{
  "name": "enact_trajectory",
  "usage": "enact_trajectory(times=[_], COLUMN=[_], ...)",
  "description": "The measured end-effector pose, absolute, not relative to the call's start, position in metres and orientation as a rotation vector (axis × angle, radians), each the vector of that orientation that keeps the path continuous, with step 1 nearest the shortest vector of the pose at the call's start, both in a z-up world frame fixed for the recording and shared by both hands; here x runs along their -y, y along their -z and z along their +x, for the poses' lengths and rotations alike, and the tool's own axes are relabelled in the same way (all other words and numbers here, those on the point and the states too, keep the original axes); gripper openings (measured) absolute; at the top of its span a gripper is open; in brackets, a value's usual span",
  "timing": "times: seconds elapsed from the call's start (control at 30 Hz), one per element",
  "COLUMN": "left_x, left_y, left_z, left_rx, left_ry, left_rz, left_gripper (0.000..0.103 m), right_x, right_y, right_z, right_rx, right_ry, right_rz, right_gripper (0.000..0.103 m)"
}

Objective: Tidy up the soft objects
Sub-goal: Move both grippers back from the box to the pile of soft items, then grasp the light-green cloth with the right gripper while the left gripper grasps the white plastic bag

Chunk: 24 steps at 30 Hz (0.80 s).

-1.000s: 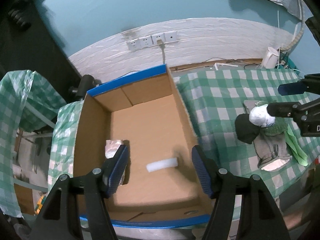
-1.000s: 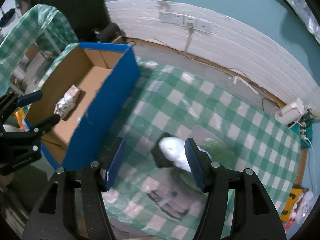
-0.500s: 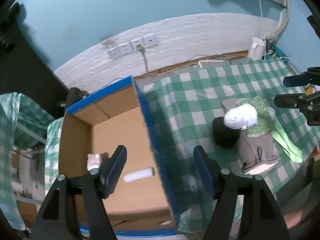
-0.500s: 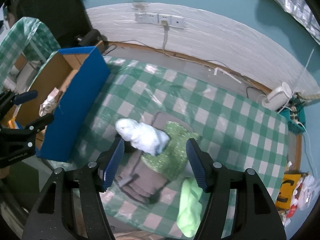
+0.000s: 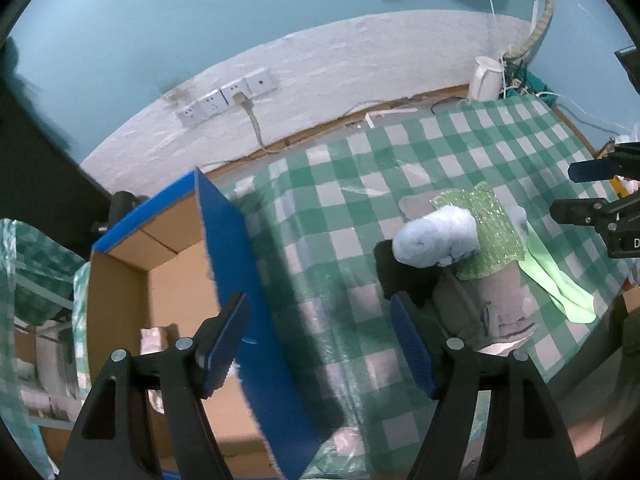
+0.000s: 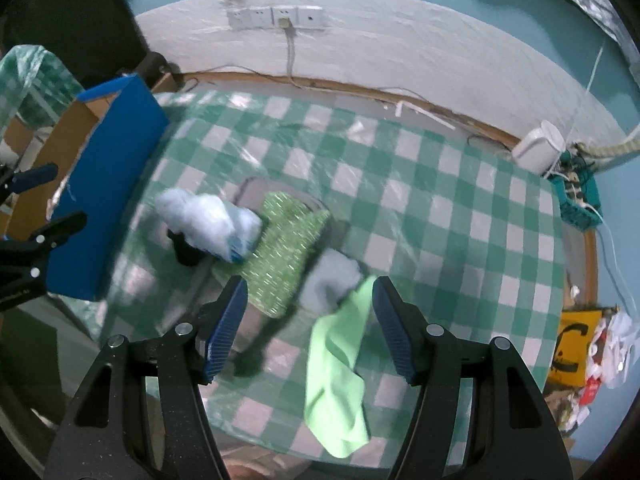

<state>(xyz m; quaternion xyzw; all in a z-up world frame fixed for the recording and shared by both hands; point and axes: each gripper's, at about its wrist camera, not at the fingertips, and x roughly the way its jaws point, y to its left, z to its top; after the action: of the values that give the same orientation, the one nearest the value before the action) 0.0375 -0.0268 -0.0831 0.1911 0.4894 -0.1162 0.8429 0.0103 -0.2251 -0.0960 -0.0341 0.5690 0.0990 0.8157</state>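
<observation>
Green cloth (image 6: 336, 380) lies below right jaws (apart).

one cardboard box (image 5: 168, 264), six soft items on the tablecloth (image 6: 440, 216), two crumpled pieces inside box, four wall sockets (image 6: 276, 18)

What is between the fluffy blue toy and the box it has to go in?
Only the box's own blue wall. The pale blue soft toy lies on the checked tablecloth, and the stretch of cloth up to the cardboard box looks bare. It must go over that wall.
</observation>
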Motion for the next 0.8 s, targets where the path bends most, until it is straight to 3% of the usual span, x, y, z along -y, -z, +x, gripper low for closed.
enact_trajectory(times=[0.8], left_x=[0.069], left_y=[0.131], left_z=[0.036], left_rx=[-1.150], left_ry=[0.313], left_rz=[0.452], left_gripper=[0.074], right_x=[0.249], right_y=[0.203], right_z=[-0.012], right_rx=[-1.451], right_ry=[-0.163], right_rz=[-0.065], right_gripper=[0.065])
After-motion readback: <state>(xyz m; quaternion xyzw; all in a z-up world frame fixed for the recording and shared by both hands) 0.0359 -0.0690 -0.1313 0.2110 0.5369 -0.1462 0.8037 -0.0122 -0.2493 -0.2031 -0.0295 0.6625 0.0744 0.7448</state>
